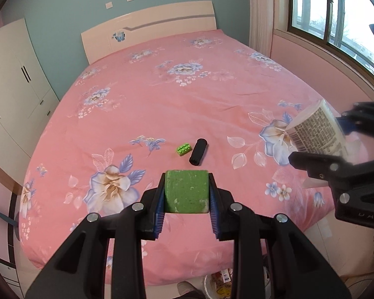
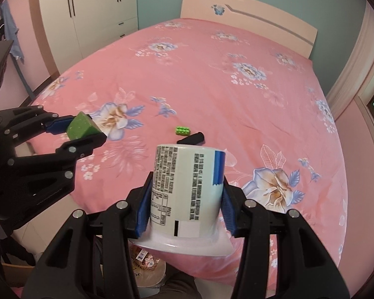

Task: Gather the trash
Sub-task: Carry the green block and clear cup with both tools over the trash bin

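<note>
My left gripper (image 1: 186,194) is shut on a green sponge block (image 1: 186,191), held above the near edge of the pink bed; it also shows in the right wrist view (image 2: 83,130) with the sponge (image 2: 81,126). My right gripper (image 2: 185,199) is shut on a white paper cup (image 2: 187,189) with printed text, held upside down; the cup also shows in the left wrist view (image 1: 316,132). A green toy brick (image 1: 184,148) (image 2: 182,130) and a black cylinder (image 1: 198,152) (image 2: 192,138) lie side by side on the bed.
The pink floral bedspread (image 1: 162,104) fills both views, with the headboard (image 1: 149,30) at the far end. A wardrobe (image 1: 12,79) stands left, a window (image 1: 336,20) right. A bin with wrappers (image 2: 147,269) sits on the floor below the grippers.
</note>
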Available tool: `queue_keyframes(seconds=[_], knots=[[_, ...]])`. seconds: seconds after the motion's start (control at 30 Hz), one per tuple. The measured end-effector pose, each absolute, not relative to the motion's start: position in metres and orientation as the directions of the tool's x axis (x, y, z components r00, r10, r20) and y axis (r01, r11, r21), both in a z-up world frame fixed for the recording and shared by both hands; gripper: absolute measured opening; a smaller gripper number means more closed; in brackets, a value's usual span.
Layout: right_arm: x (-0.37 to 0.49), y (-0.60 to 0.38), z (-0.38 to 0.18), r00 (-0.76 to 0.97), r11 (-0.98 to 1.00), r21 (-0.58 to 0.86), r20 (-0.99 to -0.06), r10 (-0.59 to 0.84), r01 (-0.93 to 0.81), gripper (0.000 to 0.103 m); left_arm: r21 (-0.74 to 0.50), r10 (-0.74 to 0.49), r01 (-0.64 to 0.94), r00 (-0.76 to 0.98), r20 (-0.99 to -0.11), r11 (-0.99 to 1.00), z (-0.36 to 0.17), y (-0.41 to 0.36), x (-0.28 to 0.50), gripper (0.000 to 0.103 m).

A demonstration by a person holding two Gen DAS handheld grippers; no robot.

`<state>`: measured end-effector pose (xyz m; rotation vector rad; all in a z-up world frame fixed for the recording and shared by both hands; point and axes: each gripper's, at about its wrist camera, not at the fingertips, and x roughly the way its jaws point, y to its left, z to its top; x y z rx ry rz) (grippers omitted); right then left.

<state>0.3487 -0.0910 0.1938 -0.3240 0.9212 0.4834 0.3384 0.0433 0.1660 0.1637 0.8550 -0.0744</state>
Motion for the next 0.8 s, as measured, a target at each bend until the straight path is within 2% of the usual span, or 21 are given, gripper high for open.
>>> queue_keyframes(seconds=[0.37,0.8], knots=[[0.281,-0.094,0.197,0.516,0.829,-0.092,-0.818,0.253,-0.552,0.049,0.144,-0.015,0.184,0.666,-0.746,0.972,0.171,0.038,0.278,0.032],[0.234,-0.097,0.142,0.437,0.815,-0.061,-0.866,0.243,-0.576,0.049,0.136,-0.033,0.241,0.588,-0.808,0.961,0.113,0.035,0.234,0.032]])
